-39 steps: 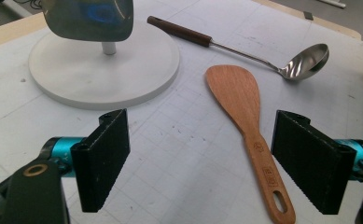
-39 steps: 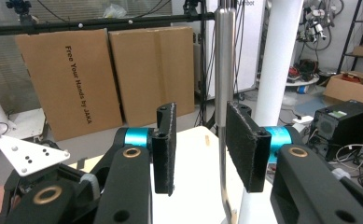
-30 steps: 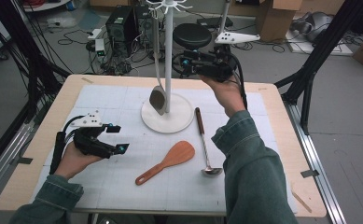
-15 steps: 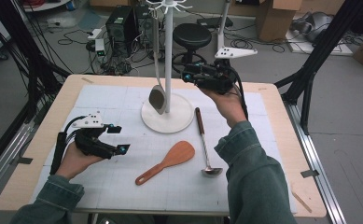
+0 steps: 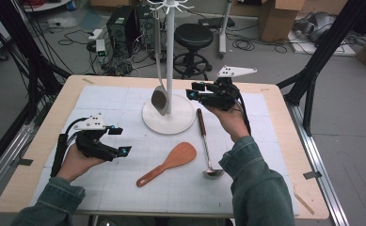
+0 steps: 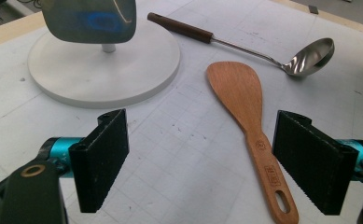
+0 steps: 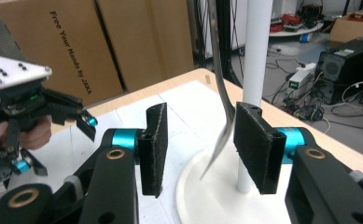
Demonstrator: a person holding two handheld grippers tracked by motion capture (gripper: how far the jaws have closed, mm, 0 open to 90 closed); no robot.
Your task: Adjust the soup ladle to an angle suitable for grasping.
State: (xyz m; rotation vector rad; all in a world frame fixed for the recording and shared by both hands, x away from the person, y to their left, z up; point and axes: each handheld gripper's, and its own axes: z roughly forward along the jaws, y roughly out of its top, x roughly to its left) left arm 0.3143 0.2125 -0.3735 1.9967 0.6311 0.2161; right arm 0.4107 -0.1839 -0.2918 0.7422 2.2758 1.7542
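Note:
A white hook stand [image 5: 170, 56] rises from a round base [image 5: 180, 123] at the table's middle back. A metal turner [image 5: 160, 100] hangs from it, its blade just over the base. A steel ladle [image 5: 204, 141] and a wooden spatula [image 5: 171, 161] lie flat in front. My right gripper [image 5: 191, 90] hovers right of the pole, over the ladle's handle end. Its jaws have just been opening and hold nothing; the turner's handle [image 7: 221, 93] shows beyond them. My left gripper [image 5: 120, 140] rests open at the left, facing the wooden spatula [image 6: 244, 102].
Cardboard boxes [image 7: 109, 42] stand beyond the table's far side, and a black stool [image 5: 194, 35] and electronics sit on the floor behind it. Black frame legs [image 5: 312, 80] flank the table at the right.
My right gripper has come down from above the stand's right side toward the table, its jaws slightly wider. The left hand has stayed put.

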